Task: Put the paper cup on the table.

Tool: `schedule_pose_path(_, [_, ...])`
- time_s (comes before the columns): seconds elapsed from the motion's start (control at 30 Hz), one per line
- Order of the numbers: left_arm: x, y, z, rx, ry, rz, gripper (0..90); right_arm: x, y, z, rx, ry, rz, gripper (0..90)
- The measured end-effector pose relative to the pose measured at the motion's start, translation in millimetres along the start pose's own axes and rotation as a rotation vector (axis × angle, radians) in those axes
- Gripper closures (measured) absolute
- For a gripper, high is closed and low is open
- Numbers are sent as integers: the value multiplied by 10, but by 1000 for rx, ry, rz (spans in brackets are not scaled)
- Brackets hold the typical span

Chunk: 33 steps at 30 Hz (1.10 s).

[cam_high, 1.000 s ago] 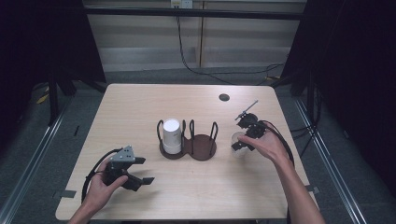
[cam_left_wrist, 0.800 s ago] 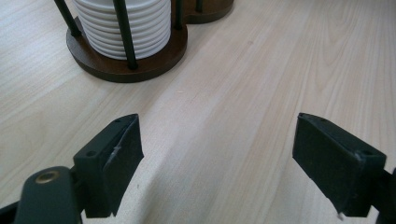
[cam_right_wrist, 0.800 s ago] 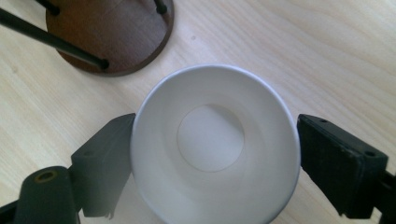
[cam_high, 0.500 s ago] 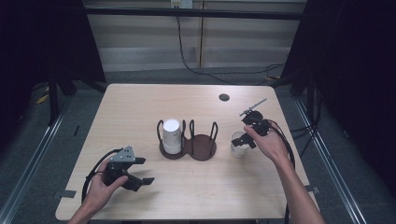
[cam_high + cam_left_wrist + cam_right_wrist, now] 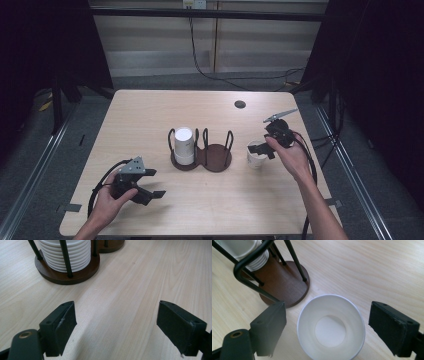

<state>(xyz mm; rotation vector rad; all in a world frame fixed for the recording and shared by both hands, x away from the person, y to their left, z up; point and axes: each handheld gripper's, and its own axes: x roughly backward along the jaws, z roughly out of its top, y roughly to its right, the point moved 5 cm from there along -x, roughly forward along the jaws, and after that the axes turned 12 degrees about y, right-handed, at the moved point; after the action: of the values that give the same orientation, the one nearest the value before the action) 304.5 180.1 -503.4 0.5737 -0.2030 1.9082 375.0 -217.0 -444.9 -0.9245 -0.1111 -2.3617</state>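
A brown two-bay cup holder (image 5: 216, 160) with black wire posts stands mid-table. Its left bay holds a stack of white paper cups (image 5: 183, 144), whose ribbed rims fill the top left of the left gripper view (image 5: 66, 253); the right bay (image 5: 282, 282) is bare. One white paper cup (image 5: 255, 154) stands upright on the table right of the holder. My right gripper (image 5: 260, 149) hovers just above it, open, its jaws either side of the cup's mouth (image 5: 331, 331) without touching. My left gripper (image 5: 150, 184) rests open near the front left, nothing between its jaws.
The light wooden table (image 5: 150, 115) has a small dark round disc (image 5: 240, 104) near its back right. Black cables trail from both grippers. Dark floor and metal rails surround the table.
My right gripper has risen and pulled slightly back to the right from the single cup, which stays standing on the table. The left gripper has not moved.
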Motion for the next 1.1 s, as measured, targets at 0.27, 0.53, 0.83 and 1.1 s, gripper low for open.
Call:
schedule_pose_path(0.27, [2, 3, 5, 0, 4, 1, 160, 102, -121, -16, 5, 149, -27, 143])
schedule_pose_path(0.53, [-1, 19, 13, 10, 18, 1, 160, 210, -260, -37, -11, 262, -23, 144])
schedule_pose_path(0.83, [-2, 36, 29, 14, 30, 11, 160, 255, -488, -108, 0, 327, -3, 162])
schedule_pose_path(1.1, [16, 49, 42, 3, 40, 10, 160, 275, -704, -220, 13, 377, -4, 160])
